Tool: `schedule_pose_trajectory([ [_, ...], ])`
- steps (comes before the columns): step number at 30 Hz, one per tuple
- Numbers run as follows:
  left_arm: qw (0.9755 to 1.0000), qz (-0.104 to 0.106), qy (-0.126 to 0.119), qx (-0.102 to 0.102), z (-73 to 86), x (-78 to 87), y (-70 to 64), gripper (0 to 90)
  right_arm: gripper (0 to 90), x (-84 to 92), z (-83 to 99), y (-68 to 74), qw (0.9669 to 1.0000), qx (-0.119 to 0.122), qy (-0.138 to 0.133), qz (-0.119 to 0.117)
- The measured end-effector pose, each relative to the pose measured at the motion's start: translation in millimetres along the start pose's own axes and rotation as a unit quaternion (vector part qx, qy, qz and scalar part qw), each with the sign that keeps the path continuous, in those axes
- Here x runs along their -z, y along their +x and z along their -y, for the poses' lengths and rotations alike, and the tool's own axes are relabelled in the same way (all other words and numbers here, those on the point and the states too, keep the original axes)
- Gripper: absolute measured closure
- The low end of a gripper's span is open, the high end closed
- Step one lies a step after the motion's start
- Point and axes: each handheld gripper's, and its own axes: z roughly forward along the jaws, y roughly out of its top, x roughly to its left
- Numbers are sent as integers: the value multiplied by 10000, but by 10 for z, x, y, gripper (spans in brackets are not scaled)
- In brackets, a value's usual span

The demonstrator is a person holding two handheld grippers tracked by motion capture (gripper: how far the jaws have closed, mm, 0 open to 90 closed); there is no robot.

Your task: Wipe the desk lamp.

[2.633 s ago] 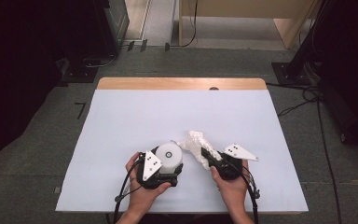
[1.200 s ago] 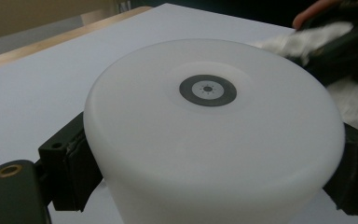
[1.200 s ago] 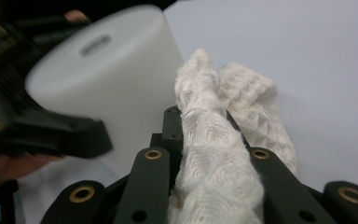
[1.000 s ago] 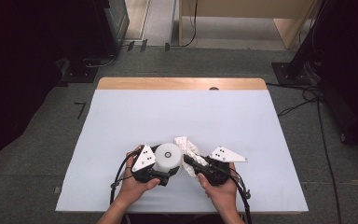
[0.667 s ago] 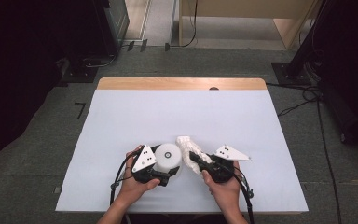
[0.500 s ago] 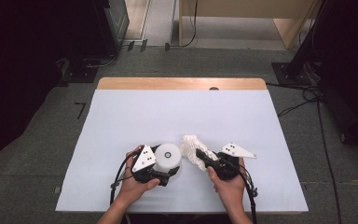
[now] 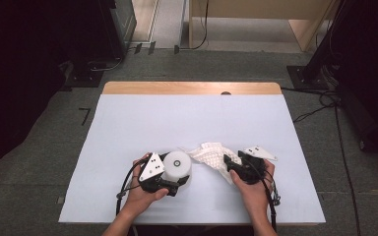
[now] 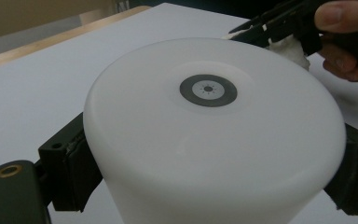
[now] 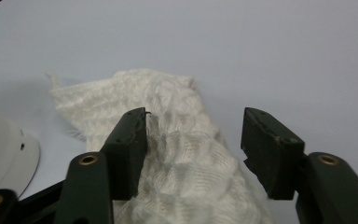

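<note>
Now the right gripper has just been opening: its blocky black jaws stand apart over a crumpled cream cloth, knitted and bumpy, one pad brushing it and nothing pinched. Beside it, the left gripper clamps a smooth, round white canister, glossy, with a dark ring at its centre. Both sit near the desk's front edge, on its matte pale sheet.

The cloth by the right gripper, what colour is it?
Cream white cloth with a knitted, bumpy weave, clearest in the right gripper view.
</note>
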Motion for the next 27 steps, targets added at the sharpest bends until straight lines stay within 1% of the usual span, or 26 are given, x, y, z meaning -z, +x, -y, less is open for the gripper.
schedule_pose_trajectory([
  [3, 10000, 1, -2, 0, 0, 0, 0, 86, 361, 107, -72, -29, 9993, 10, -250, 272],
  [5, 10000, 0, 2, 0, 0, 0, 0, 86, 367, 181, -112, -57, 9987, -26, -390, 316],
  [6, 10000, 0, 1, -1, 0, 0, 0, 86, 399, 221, -129, -64, 9984, -64, -472, 291],
  [7, 10000, -1, 0, 0, 0, 0, 0, 86, 432, 261, -145, -61, 9981, -69, -566, 214],
  [9, 10000, 0, 0, 2, 0, -1, 0, 86, 529, 346, -170, -16, 9973, -34, -729, 37],
  [11, 10000, -1, 1, 3, -1, -1, 0, 86, 584, 418, -187, 71, 9960, 68, -872, -181],
  [12, 10000, -2, 1, 3, -1, -1, 0, 86, 607, 453, -192, 145, 9950, 140, -939, -311],
  [14, 10000, -2, -5, 7, 1, -2, 0, 86, 649, 483, -191, 249, 9941, 229, -928, -508],
  [15, 10000, -4, -5, 8, 1, -2, -1, 86, 675, 482, -182, 297, 9939, 243, -881, -616],
  [17, 10000, -4, -6, 6, 2, -2, 0, 86, 719, 440, -135, 377, 9939, 180, -697, -835],
  [18, 10000, -4, -8, 10, 2, -2, -1, 86, 732, 398, -98, 402, 9943, 205, -604, -854],
  [19, 10000, -6, -9, 11, 2, -2, -2, 86, 734, 347, -56, 424, 9952, 228, -485, -813],
  [21, 10000, -5, -6, 10, 2, -1, -1, 86, 723, 238, 32, 427, 9975, 236, -234, -631],
  [22, 10000, -4, -5, 8, 2, -1, -1, 86, 697, 180, 77, 414, 9986, 230, -103, -471],
  [24, 10000, -5, -7, 12, 2, -2, -1, 86, 670, 121, 119, 380, 9994, 296, 2, -185],
  [25, 10000, -4, -12, 15, 3, -3, -1, 86, 653, 101, 130, 358, 9996, 289, 22, -73],
  [26, 10000, 0, -15, 18, 3, -4, 0, 86, 621, 85, 135, 341, 9996, 269, 85, 18],
  [27, 10000, 0, -20, 20, 3, -6, 1, 86, 580, 60, 138, 326, 9993, 313, 195, 106],
])
